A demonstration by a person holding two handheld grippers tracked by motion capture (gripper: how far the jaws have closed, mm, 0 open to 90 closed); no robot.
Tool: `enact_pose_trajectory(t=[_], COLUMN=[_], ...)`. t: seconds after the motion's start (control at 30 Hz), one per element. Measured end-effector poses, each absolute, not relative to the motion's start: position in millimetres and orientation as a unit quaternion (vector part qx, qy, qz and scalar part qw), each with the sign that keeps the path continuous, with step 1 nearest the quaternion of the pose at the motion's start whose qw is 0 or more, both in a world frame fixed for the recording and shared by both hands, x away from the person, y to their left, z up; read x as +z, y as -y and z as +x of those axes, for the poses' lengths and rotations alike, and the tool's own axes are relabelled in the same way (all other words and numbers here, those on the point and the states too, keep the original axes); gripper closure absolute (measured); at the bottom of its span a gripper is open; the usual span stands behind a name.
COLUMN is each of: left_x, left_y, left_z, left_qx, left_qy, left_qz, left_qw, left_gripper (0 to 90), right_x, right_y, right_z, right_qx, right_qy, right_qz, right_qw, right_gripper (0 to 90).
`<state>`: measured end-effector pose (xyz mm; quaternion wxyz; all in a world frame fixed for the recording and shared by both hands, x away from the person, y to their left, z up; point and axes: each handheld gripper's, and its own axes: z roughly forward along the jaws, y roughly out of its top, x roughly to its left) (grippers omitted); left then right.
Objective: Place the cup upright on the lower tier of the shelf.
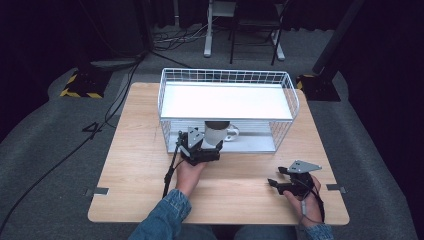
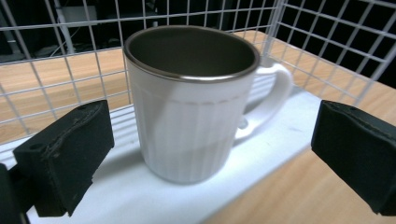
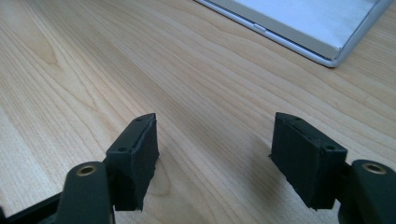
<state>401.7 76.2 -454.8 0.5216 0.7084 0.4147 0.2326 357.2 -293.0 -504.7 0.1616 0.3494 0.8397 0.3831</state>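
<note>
A white mug [image 1: 218,133] [image 2: 191,107] with a dark inside and a metal rim stands upright on the lower white shelf [image 2: 140,196] of a white wire rack [image 1: 227,107], its handle pointing right. My left gripper [image 1: 202,150] [image 2: 205,158] is open just in front of the mug, its jaws spread wide on either side without touching it. My right gripper [image 1: 274,183] [image 3: 215,154] rests low over the bare wooden table [image 1: 150,160] at the front right, open with nothing between its jaws.
The rack's upper white shelf [image 1: 225,100] overhangs the mug. Wire mesh [image 2: 56,70] closes the rack's back and sides. A corner of the rack's base [image 3: 322,42] lies ahead of the right gripper. Cables [image 1: 75,145] trail over the grey floor at left.
</note>
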Motion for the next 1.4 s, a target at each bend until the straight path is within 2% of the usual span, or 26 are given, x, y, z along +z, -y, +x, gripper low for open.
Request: enact_pose_trajectory(t=[0.57, 0.87, 1.17, 1.4], left_x=[-424.1, -423.4, -426.3, -430.2], left_y=[-112.3, -137.2, -171.0, -191.2], left_z=[348.4, 327.3, 310.0, 306.9], left_qx=[0.218, 0.217, 0.198, 0.195], left_qy=[-0.390, -0.390, -0.406, -0.404], left_qz=[0.722, 0.731, 0.720, 0.741], left_qw=[0.529, 0.516, 0.527, 0.500], left_gripper=[0.0, 0.0, 0.1, 0.3], right_x=[-504.6, -504.6, -504.6, -504.5], right_y=[292.3, 291.7, 291.6, 291.5], right_z=[357.5, 358.2, 358.2, 358.0], right_qx=[0.383, 0.384, 0.383, 0.383], right_qy=[-0.840, -0.841, -0.841, -0.841], right_qz=[0.349, 0.348, 0.347, 0.347], right_qw=[0.161, 0.160, 0.160, 0.160], right_gripper=[32.0, 31.7, 31.7, 31.6])
